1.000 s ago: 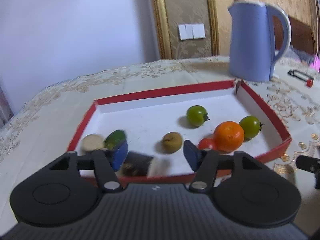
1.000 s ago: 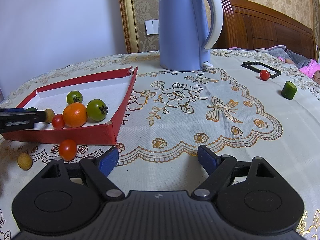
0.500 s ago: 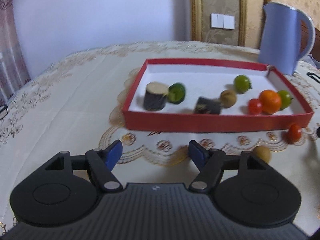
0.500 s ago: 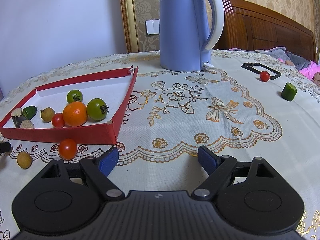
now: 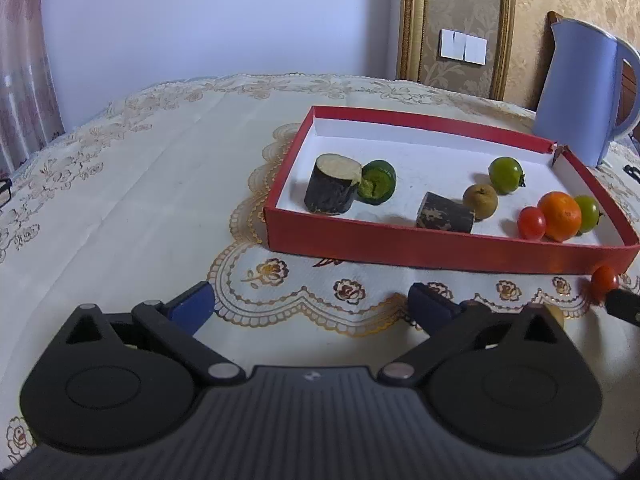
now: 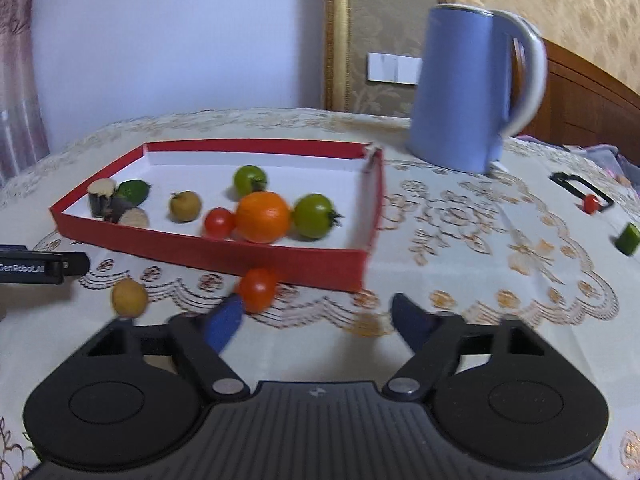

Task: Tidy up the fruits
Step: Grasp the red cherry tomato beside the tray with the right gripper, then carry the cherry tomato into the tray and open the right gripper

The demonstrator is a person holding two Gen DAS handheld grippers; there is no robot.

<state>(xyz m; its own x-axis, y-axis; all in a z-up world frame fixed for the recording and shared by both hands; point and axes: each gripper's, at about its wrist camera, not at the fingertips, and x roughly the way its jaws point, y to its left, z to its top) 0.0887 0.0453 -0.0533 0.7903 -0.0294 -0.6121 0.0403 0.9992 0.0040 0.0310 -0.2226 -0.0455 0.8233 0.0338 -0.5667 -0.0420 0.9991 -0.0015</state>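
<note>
Sitting in red tray (image 6: 224,249), mid-frame: approx eight pcs, incl. orange (image 6: 263,216). Left outside, lower left to far right: yellow fruit (image 6: 129,297), red tomato (image 6: 258,288), small tomato (image 6: 591,202), cucumber chunk (image 6: 627,239). Both spread, empty: left gripper (image 5: 314,307), right gripper (image 6: 318,320). Blurred, so dark pcs in tray hard to ID.

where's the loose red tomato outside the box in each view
Left wrist: the red cherry tomato sits at the far right edge, on the tablecloth just below the red box's near right corner.
Right wrist: the same tomato lies lower centre, beside the right claw's left fingertip.
Shared landmark: the orange inside the box.
</note>
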